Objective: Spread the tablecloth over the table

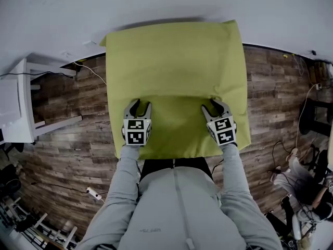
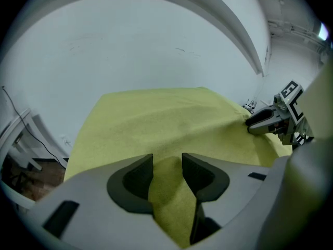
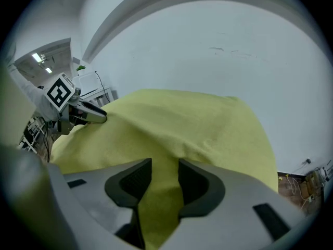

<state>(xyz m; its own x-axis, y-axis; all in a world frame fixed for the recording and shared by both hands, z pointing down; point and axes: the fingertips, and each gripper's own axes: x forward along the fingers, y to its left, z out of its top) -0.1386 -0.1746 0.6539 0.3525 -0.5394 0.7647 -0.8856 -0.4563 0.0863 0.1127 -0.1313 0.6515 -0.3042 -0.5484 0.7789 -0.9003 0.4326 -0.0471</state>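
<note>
Tablecloth (image 1: 174, 66) pinched by left gripper (image 1: 141, 104) and right gripper (image 1: 214, 106), both bearing square markers.

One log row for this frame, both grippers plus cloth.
left gripper: shut on tablecloth fold | right gripper: shut on tablecloth fold | tablecloth: yellow-green, crease running between grippers | task: spread in progress

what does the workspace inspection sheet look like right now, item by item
surface: table hidden under the tablecloth
job's things: yellow-green tablecloth spread out, lightly creased
clutter: nothing seen
grippers: left gripper and right gripper, fingers of each pinching a raised fold of tablecloth
cables: white cable on floor at left, power strip, another cable at right
surroundings: wood-plank floor, white wall, white furniture at left
</note>
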